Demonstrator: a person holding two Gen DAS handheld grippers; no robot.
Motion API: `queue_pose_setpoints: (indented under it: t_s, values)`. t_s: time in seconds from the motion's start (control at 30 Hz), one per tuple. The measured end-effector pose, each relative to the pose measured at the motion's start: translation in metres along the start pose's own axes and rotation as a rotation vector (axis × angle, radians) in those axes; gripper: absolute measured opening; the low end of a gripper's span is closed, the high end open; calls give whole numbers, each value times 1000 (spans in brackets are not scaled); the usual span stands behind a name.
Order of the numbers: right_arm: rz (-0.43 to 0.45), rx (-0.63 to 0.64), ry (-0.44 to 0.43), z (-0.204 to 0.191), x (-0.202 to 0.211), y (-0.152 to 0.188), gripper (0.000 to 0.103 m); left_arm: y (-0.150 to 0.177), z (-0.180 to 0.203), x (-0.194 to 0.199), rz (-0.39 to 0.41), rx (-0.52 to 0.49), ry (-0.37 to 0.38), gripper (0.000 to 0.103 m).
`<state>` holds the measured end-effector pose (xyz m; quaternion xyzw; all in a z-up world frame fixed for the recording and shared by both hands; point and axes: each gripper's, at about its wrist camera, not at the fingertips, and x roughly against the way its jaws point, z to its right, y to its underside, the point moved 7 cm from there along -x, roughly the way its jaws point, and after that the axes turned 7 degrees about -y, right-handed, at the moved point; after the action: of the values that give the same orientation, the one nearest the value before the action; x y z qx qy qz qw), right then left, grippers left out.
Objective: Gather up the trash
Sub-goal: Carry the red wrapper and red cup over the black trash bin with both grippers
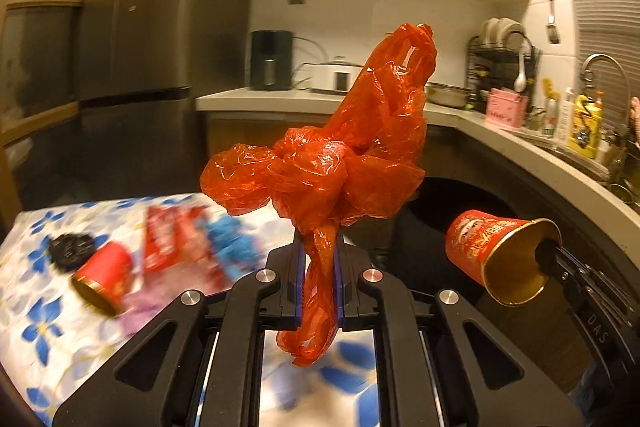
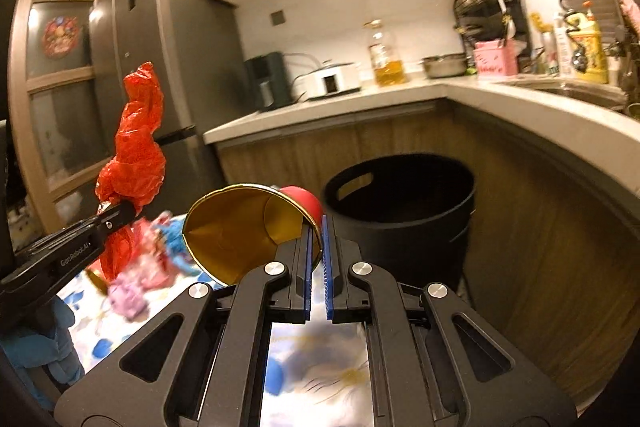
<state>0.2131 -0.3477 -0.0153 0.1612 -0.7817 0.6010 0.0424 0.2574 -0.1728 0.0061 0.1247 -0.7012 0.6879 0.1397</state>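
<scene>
Two red cups (image 1: 496, 259) (image 1: 105, 277) — one red bag (image 1: 332, 155) — one bin (image 2: 404, 211).

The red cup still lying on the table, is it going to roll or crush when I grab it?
The red cup lies on its side on the floral tablecloth, so a nudge would probably roll it in a curve. It looks like thin, empty paper, so likely light and easily crushed; pinching its rim, as the right gripper does its own cup, seems safer.

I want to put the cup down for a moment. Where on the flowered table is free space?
Bare flowered cloth lies near the left gripper, below the fallen red cup. Beyond it, red and blue wrappers and a black lump crowd the table.
</scene>
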Motion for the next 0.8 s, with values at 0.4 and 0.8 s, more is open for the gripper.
queue_pose_setpoints:
  t_s: [0.4,0.8]
  values:
    - [89,-32,117,63,-11,-46,5,-34,84,-36,47,-48,133,11]
    - [83,-38,186,103,-40,-63,5,-32,128,-82,12,-79,196,11]
